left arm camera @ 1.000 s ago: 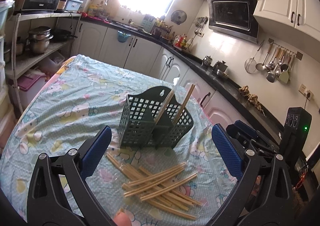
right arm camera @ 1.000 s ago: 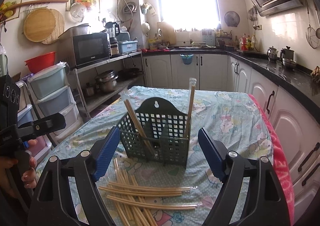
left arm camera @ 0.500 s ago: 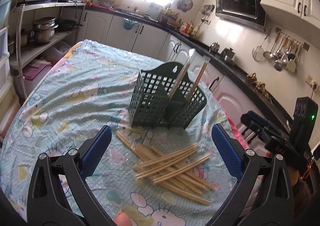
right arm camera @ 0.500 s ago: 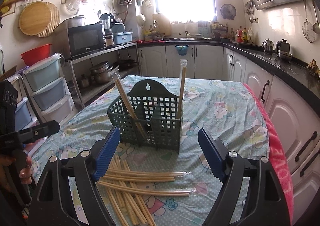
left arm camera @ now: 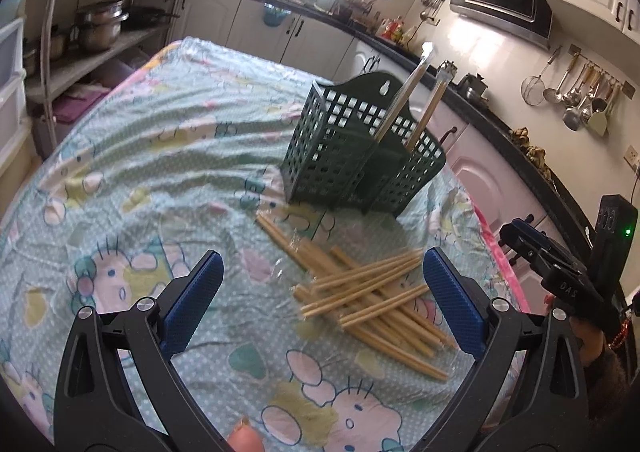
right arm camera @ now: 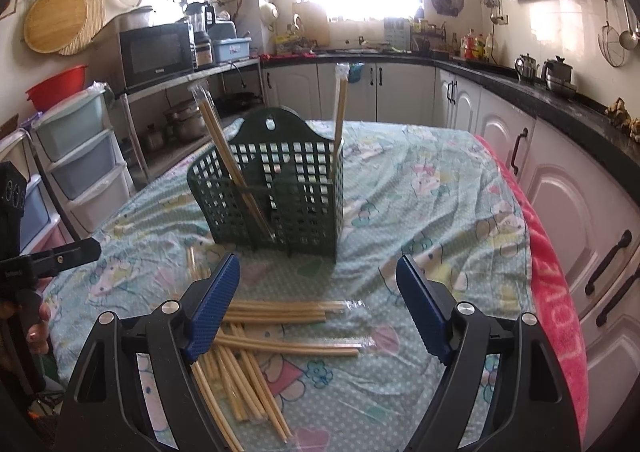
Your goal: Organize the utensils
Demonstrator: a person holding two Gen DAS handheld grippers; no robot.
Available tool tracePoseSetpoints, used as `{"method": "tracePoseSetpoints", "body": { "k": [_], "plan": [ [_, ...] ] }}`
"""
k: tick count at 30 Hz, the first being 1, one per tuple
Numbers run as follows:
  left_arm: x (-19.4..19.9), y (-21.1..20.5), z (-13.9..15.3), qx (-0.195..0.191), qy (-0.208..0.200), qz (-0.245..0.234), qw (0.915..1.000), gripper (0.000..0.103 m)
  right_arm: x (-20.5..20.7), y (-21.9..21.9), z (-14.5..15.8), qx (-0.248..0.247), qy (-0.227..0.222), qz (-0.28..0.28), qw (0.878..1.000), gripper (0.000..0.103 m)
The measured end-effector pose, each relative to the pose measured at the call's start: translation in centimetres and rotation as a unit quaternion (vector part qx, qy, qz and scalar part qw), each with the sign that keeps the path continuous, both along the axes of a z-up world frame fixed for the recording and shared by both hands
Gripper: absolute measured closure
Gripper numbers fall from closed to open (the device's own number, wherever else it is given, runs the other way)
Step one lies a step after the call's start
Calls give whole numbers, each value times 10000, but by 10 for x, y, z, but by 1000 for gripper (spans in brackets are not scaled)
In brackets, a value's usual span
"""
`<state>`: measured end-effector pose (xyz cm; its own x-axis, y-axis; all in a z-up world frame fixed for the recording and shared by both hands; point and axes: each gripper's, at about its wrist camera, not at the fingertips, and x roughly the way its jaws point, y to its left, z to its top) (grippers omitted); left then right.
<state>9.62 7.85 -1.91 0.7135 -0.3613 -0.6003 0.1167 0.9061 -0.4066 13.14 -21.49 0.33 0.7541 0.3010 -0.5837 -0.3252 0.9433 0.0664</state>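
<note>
A dark green slotted utensil holder [left arm camera: 360,156] [right arm camera: 276,192] stands upright on the table, with two wrapped chopstick pairs [left arm camera: 404,100] [right arm camera: 340,108] leaning in it. Several loose wrapped chopsticks [left arm camera: 372,300] [right arm camera: 280,316] lie in a crossed pile on the cloth in front of it. My left gripper [left arm camera: 320,284] hangs open above the left part of the pile, nothing between its blue pads. My right gripper [right arm camera: 318,296] is open too, over the near end of the pile, with the holder just beyond it.
The table [left arm camera: 160,156] wears a pale green cartoon-print cloth with a pink towel [right arm camera: 556,292] along its right edge. White cabinets [right arm camera: 560,180] and a black counter run close on the right. Shelves with pots and plastic drawers [right arm camera: 76,156] stand at the left.
Both grippers have sunk toward the table and tipped downward, so the chopstick pile and holder sit higher and larger in both views. Both stay open.
</note>
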Motion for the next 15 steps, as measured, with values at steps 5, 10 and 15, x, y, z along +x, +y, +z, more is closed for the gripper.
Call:
{"method": "tracePoseSetpoints", "body": {
  "k": [5, 10, 15],
  "plan": [
    [1, -1, -14, -60, 184, -104, 9998, 11, 2, -2, -24, -149, 318, -39, 9994, 25],
    [4, -8, -31, -195, 440, -224, 9986, 29, 10, -8, -49, -229, 665, -136, 9974, 27],
    [6, -18, -50, -326, 721, -337, 9963, 40, 21, -17, -69, -152, 1046, -275, 9940, 40]
  ]
}}
